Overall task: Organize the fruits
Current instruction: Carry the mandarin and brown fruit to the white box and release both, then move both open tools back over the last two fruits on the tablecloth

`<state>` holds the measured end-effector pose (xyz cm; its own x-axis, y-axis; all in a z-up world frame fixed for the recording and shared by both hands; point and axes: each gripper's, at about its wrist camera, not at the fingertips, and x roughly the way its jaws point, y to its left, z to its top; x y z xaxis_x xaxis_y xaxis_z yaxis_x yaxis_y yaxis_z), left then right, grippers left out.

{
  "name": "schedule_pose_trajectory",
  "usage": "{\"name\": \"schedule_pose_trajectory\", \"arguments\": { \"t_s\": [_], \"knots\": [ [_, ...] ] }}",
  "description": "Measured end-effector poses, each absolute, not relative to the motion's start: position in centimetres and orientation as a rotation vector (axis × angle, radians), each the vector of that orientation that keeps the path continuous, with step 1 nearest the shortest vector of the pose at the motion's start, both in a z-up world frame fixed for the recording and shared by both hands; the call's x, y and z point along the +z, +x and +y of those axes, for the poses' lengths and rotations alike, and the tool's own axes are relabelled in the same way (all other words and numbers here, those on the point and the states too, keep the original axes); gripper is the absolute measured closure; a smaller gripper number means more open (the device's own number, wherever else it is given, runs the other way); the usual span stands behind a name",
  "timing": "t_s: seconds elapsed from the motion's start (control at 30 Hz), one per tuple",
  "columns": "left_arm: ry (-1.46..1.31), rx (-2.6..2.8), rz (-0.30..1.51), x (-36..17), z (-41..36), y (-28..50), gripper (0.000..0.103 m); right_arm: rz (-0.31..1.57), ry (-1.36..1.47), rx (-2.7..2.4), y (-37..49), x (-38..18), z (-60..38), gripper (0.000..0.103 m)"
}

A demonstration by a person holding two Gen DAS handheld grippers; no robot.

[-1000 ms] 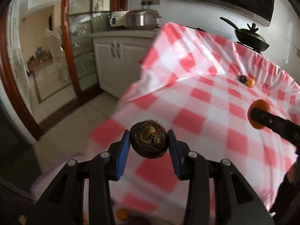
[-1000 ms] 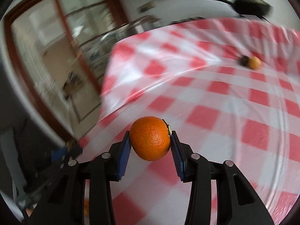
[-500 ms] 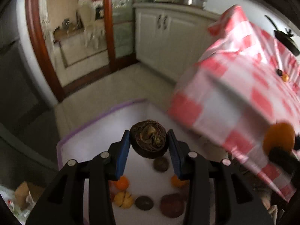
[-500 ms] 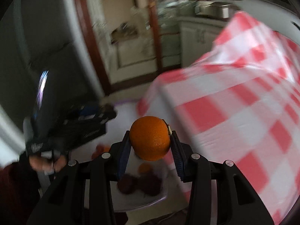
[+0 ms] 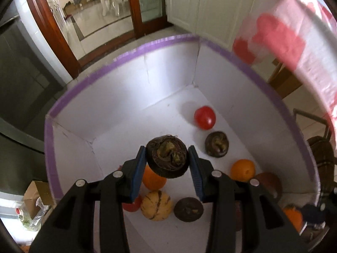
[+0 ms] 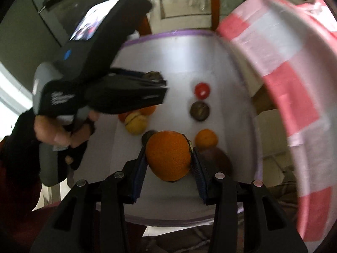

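Left gripper [image 5: 167,163] clamped on dark brown fruit [image 5: 167,158], held between blue pads above white box [image 5: 126,88] with purple rim. Right gripper [image 6: 168,161] clamped on orange [image 6: 168,155], also over box. On box floor: red tomato [image 5: 204,117], second dark fruit [image 5: 217,147], small orange [image 5: 242,170], yellow fruit [image 5: 157,205]. Checkered tablecloth [image 6: 284,67] hangs just beside box.

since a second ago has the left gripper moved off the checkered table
Yes. The left gripper, shut on the dark fruit, has swung off the tablecloth and down over the white box on the floor.
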<state>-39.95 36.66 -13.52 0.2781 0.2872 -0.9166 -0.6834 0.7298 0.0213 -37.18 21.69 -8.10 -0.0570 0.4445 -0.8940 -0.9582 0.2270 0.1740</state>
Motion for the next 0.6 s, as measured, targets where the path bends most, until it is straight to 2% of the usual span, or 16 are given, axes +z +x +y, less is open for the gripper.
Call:
{"name": "schedule_pose_trajectory", "arguments": {
  "t_s": [0.47,0.5,0.57,0.6],
  "knots": [
    [-0.405,0.71,1.155,-14.7,36.8,-39.1,0.061,1.08,-0.902,1.383,-41.6,-11.7,23.0,0.059],
    [-0.402,0.712,1.156,-14.7,36.8,-39.1,0.059,1.077,-0.894,1.379,-41.5,-11.5,22.8,0.057],
    [-0.391,0.715,1.151,-14.6,36.7,-39.1,0.045,1.072,-0.879,1.369,-41.1,-11.3,22.7,0.044],
    [-0.388,0.719,1.146,-14.5,36.8,-39.0,0.042,1.069,-0.872,1.369,-40.5,-11.2,22.9,0.044]
  ]
}}
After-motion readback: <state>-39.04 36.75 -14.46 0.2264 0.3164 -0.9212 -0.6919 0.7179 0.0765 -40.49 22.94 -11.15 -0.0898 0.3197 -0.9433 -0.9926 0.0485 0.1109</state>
